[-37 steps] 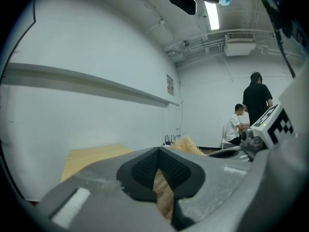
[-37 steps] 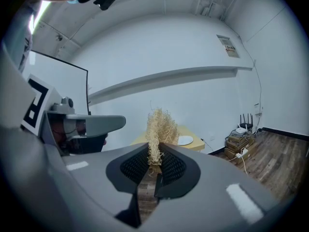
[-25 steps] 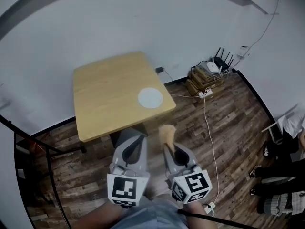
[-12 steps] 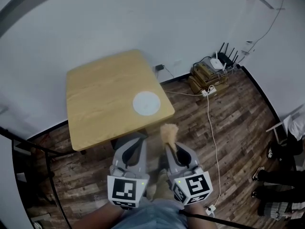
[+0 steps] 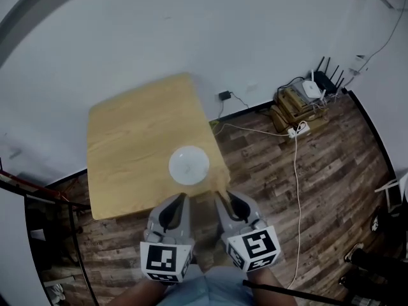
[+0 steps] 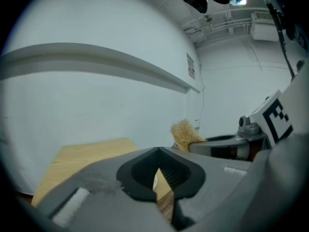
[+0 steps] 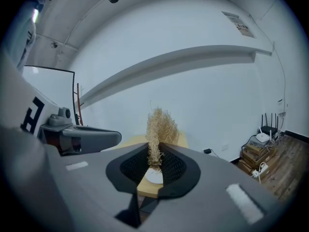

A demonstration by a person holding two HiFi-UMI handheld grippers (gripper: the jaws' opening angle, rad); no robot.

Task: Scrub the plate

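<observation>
Head view: a wood-plank floor (image 5: 319,190) meets a white wall (image 5: 191,30). A light wooden surface (image 5: 134,139) stands on the floor, with its far edge at the wall.

A stack of boxes (image 5: 293,101) with a router (image 5: 313,88) on top stands on the floor at the wall, right of the surface. A white power strip (image 5: 298,131) lies in front of the stack, and a white cable (image 5: 296,190) runs from it across the floor.

The left hand-held gripper (image 5: 182,198) and the right hand-held gripper (image 5: 220,196) lie side by side at the bottom of the view. Both point at the near edge of the surface. Each carries a marker cube (image 5: 166,260) at its rear.

The white plate (image 5: 189,165) lies flat on the surface, close to the near right corner and just beyond the tips of both hand-held grippers. Nothing rests on it.

Left gripper view: the jaws are together at the tips, with nothing between them. A sliver of the plate and the edge of the surface show through the gap behind the tips.

Right gripper view: the jaws are clamped on a straw-coloured fibre scrubber (image 7: 161,127). Its tuft stands up above the jaw tips. The plate shows below the tuft, through the jaw opening. The scrubber is clear of the plate.
</observation>
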